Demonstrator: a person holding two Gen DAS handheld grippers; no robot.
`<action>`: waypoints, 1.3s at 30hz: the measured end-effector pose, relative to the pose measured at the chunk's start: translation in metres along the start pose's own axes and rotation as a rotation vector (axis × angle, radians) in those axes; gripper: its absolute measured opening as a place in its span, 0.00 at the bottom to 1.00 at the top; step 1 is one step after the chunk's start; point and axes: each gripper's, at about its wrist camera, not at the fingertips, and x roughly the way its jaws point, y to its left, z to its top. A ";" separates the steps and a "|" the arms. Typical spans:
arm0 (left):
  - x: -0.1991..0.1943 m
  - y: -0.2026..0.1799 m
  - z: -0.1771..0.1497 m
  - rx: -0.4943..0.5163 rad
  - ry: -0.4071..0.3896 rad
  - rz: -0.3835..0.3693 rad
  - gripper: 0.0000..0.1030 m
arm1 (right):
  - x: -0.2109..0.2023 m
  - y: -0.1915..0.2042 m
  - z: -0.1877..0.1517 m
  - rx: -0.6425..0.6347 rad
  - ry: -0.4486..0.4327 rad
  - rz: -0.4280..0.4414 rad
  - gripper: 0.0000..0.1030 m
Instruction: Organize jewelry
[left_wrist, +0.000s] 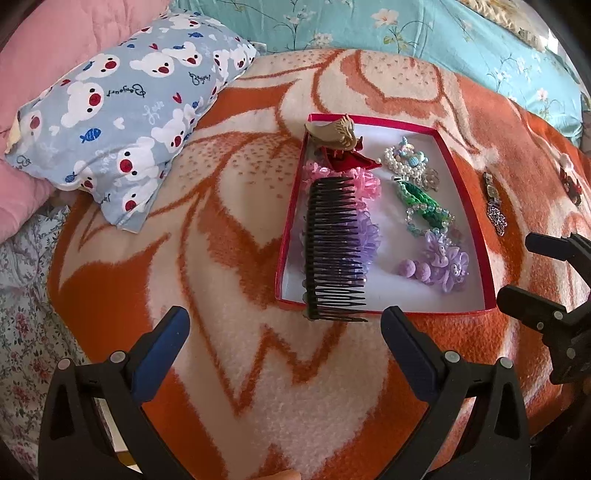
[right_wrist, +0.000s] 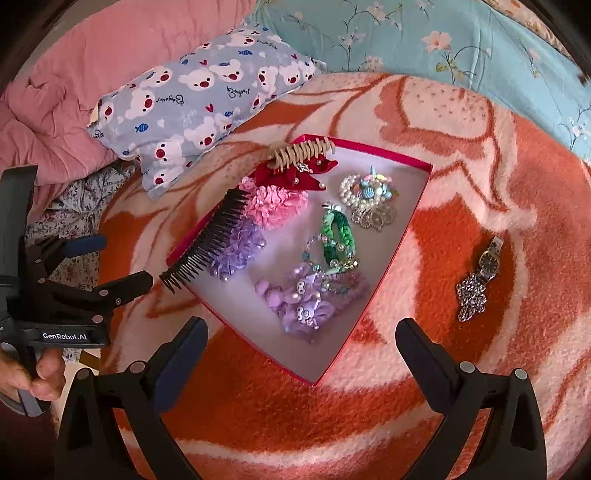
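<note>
Where left tool (left_wrist: 284, 328) gapes, comb (left_wrist: 334, 247) ahead.

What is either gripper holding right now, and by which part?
Nothing is held. The left gripper and right gripper are both open and empty; the black comb lies free across the red box's rim.

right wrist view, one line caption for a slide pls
Open right gripper above a red box of hair accessories, black comb overhanging its edge, watch on blanket.
</note>
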 end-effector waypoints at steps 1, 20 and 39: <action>0.000 0.000 0.000 0.000 0.000 -0.002 1.00 | 0.000 -0.001 0.000 0.002 -0.001 -0.006 0.99; -0.010 -0.019 -0.003 0.036 -0.030 -0.026 1.00 | -0.007 -0.007 -0.006 0.016 -0.021 -0.033 0.99; -0.010 -0.021 -0.005 0.044 -0.037 -0.027 1.00 | -0.006 -0.005 -0.009 0.012 -0.022 -0.034 0.99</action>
